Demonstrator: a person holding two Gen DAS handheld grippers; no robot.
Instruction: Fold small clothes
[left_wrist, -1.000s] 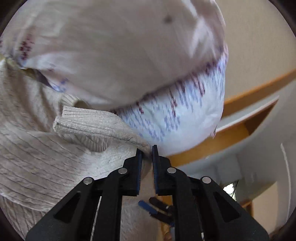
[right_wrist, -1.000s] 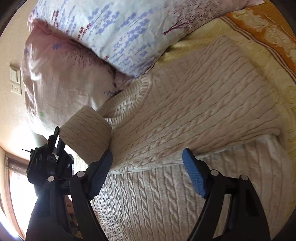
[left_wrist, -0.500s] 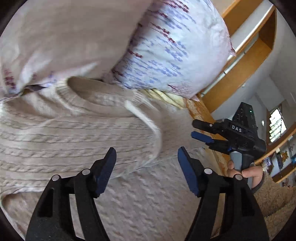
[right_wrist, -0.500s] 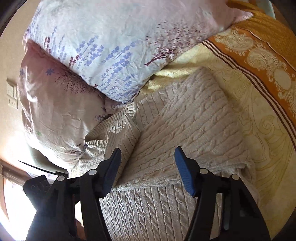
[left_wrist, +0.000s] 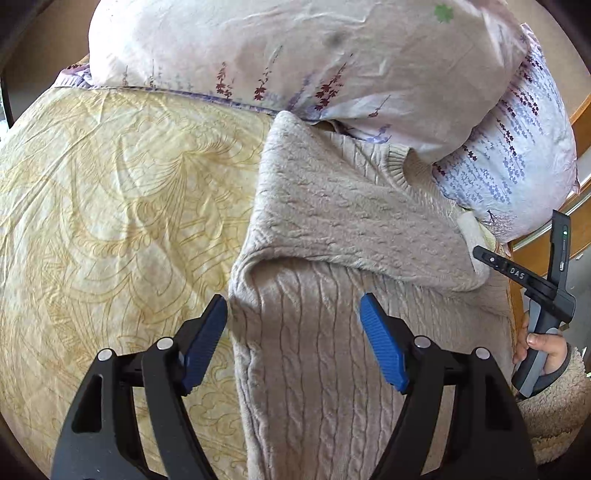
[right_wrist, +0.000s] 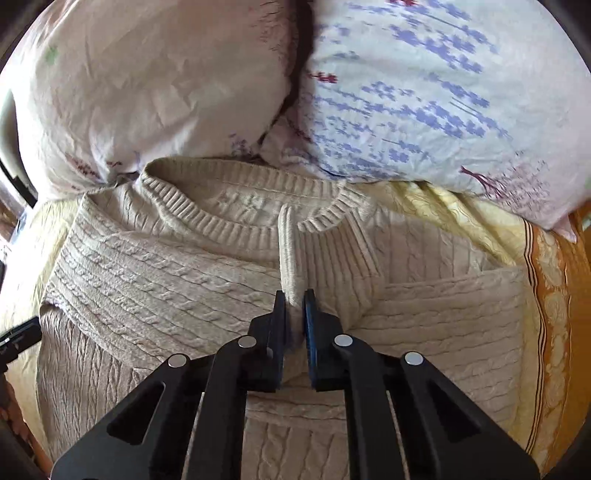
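Right gripper (right_wrist: 294, 301) has just closed on the ribbed cuff (right_wrist: 290, 254) of the cream sweater (right_wrist: 166, 266), which runs to twelve o'clock toward the collar (right_wrist: 207, 218). Left gripper (left_wrist: 293, 314), jaws just opened and empty, straddles the sweater's folded side; the body's long axis runs twelve to six. No containers show.

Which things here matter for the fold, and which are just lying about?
In the job:
- sweater
- cuff, pinched in the right gripper
- left gripper, open over the sweater

Lying about:
- pink pillow
- blue-flowered pillow
- yellow bedspread
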